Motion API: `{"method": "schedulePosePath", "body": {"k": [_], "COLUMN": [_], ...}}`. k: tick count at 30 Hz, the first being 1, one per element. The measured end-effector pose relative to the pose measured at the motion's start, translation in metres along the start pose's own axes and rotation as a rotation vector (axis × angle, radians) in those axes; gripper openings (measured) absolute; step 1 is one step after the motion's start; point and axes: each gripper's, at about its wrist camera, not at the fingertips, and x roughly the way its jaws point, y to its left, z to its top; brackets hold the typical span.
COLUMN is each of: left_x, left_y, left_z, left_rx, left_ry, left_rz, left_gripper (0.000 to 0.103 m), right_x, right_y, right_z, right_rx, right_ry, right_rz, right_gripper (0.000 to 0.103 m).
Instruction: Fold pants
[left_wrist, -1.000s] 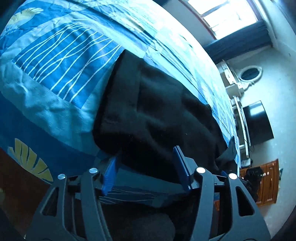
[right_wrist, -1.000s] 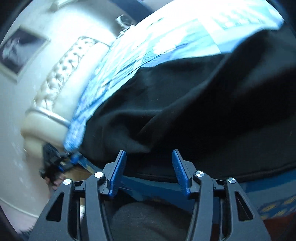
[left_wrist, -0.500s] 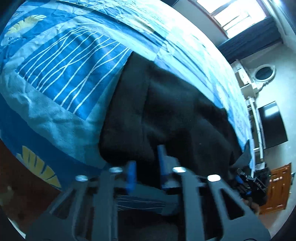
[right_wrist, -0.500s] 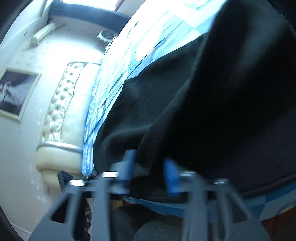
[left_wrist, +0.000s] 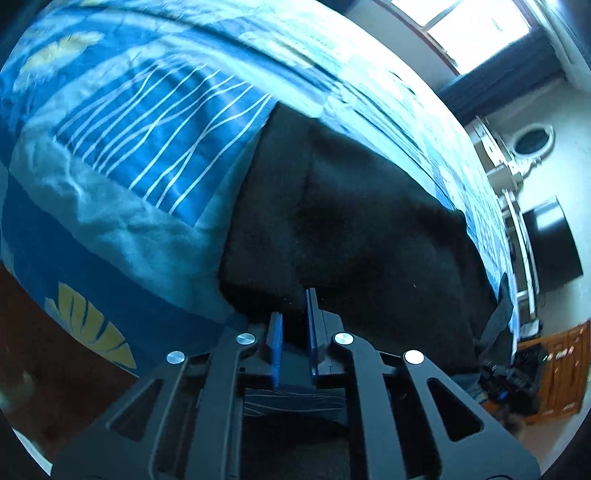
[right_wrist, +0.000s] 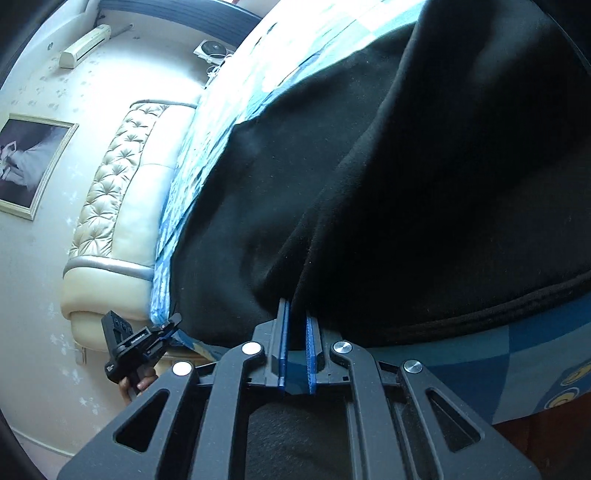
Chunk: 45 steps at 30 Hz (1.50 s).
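The black pants (left_wrist: 362, 229) lie across a blue patterned bedspread (left_wrist: 155, 147) near the bed's front edge. My left gripper (left_wrist: 293, 306) is shut on the near edge of the pants, its blue pads pinching the cloth. In the right wrist view the pants (right_wrist: 424, 192) fill most of the frame, with a raised fold running up from my right gripper (right_wrist: 296, 314), which is shut on the pants' near edge. The left gripper (right_wrist: 147, 339) also shows at the lower left of the right wrist view, by the bed's corner.
A cream tufted headboard (right_wrist: 110, 199) and a framed picture (right_wrist: 29, 162) stand to the left in the right wrist view. A dark screen (left_wrist: 550, 240), a white shelf and a wooden cabinet (left_wrist: 561, 365) stand at the right in the left wrist view.
Both grippers were open at the pants' near edge a second ago. Both have closed on the cloth, and the cloth at the right gripper has risen into a fold.
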Motion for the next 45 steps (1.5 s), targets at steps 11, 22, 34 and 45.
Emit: {"method": "schedulePosePath", "body": {"k": [11,22,34,45], "left_x": [-0.033,0.018,0.028,0.029], "left_y": [-0.064,-0.07,-0.072,-0.076], "left_z": [-0.006,0.012,0.007,0.002], "left_rx": [0.227,0.107,0.095,0.13], "left_ry": [-0.123,-0.078,-0.084,-0.08], "left_rz": [0.068,0.095,0.1,0.128], "left_gripper": [0.058,0.068,0.08,0.081], "right_x": [-0.15,-0.167,-0.125,-0.237], "right_y": [-0.032,-0.119,-0.177,-0.167], "right_z": [0.089,0.285,0.336,0.252], "right_rx": [-0.016,0.192,0.296,0.274], "right_ry": [-0.327,-0.405,-0.332,-0.55], "right_rz": [-0.199,-0.64,-0.882,-0.496], "right_gripper": [0.043,0.052,0.047,0.009]}}
